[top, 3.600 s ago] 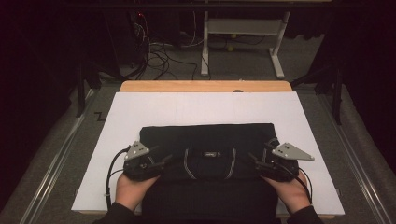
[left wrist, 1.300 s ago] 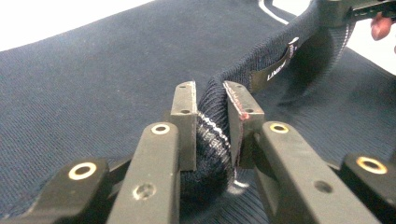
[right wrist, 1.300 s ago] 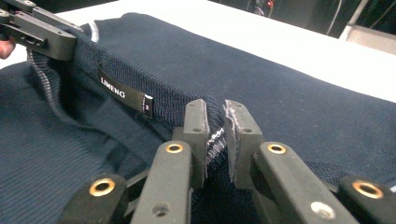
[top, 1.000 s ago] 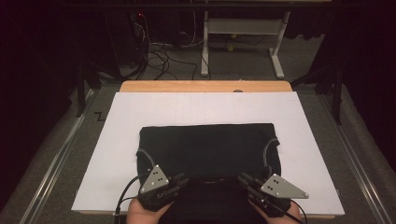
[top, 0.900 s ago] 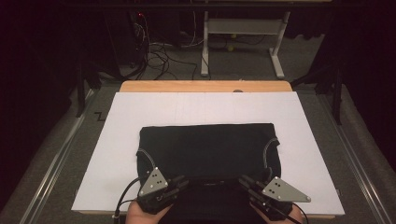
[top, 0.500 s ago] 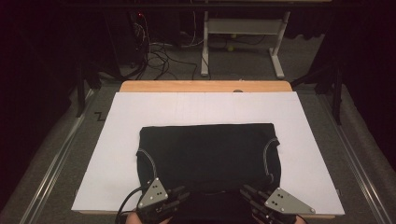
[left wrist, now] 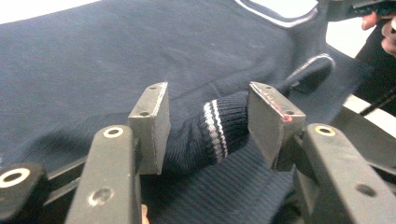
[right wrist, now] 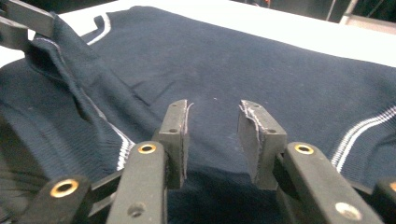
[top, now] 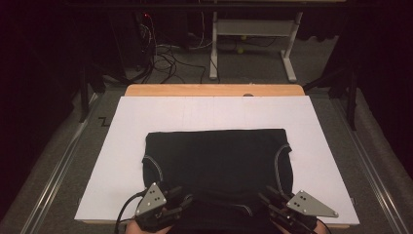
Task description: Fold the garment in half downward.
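A dark navy knit sweater (top: 219, 161) with white trim lies folded on the white board (top: 195, 114). Both grippers are at its near edge. My left gripper (top: 179, 197) has just been opening. In the left gripper view, its jaws (left wrist: 208, 100) stand apart with a ribbed, white-striped cuff (left wrist: 215, 128) lying loose between the pads. My right gripper (top: 267, 196) has also just been opening. In its own view the right gripper (right wrist: 212, 109) has flat sweater cloth (right wrist: 280, 70) under the gap, and nothing is pinched.
The board rests on a wooden table (top: 214, 90) with metal rails at the left (top: 63, 165) and right (top: 375, 165). A white desk frame (top: 253, 44) and floor cables (top: 165, 53) lie beyond the far edge. White board shows on all sides of the sweater.
Both grippers went from the sweater's left and right sides to its near edge. Over the last second they slid slightly closer to me.
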The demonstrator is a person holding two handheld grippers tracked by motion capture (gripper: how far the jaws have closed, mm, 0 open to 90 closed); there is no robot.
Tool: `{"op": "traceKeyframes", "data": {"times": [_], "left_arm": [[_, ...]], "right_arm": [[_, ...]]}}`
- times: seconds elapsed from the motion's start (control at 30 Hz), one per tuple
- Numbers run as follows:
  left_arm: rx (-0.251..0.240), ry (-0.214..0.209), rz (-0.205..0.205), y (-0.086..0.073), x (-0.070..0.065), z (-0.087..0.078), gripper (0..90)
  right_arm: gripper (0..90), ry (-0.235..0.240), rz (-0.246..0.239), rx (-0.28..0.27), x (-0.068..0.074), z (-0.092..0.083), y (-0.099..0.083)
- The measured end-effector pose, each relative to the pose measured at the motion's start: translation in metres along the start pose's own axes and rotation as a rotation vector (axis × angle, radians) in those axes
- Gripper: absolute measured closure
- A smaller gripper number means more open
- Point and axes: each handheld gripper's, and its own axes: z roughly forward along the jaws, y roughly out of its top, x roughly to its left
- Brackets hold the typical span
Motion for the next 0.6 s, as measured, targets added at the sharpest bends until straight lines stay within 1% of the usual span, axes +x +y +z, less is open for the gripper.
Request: {"op": "traceKeyframes", "data": {"times": [0.1,0.13,0.23,0.3,0.37,0.4,0.47,0.5,0.57,0.6], "left_arm": [[-0.024,0.009,-0.024,0.001,0.006,-0.005,46.4],[-0.031,0.006,-0.032,0.002,0.007,-0.008,46.4],[-0.047,0.023,-0.032,0.003,0.009,-0.012,46.3],[-0.047,0.032,-0.041,0.003,0.011,-0.012,43.7],[-0.044,0.04,-0.043,0.002,0.013,-0.011,43.5],[-0.041,0.048,-0.045,0.002,0.014,-0.009,41.3],[-0.038,0.055,-0.039,0.001,0.016,-0.008,39.9],[-0.034,0.06,-0.036,0.0,0.018,-0.006,39.9],[-0.023,0.078,-0.03,-0.001,0.023,-0.003,35.4],[-0.024,0.08,-0.035,-0.001,0.027,-0.002,35.0]], "right_arm": [[63.6,-0.012,0.004,0.005,-0.004,0.002,-0.001],[63.5,-0.014,0.005,0.006,-0.006,0.003,-0.001],[61.8,-0.022,0.013,0.009,-0.008,0.004,-0.002],[61.7,-0.027,0.017,0.01,-0.009,0.004,-0.003],[60.9,-0.03,0.017,0.008,-0.01,0.005,-0.003],[59.8,-0.033,0.017,0.009,-0.011,0.005,-0.003],[58.0,-0.04,0.019,0.013,-0.012,0.006,-0.003],[56.9,-0.043,0.02,0.014,-0.013,0.007,-0.003],[54.1,-0.048,0.024,0.014,-0.014,0.009,-0.003],[52.7,-0.051,0.023,0.016,-0.015,0.01,-0.003]]}}
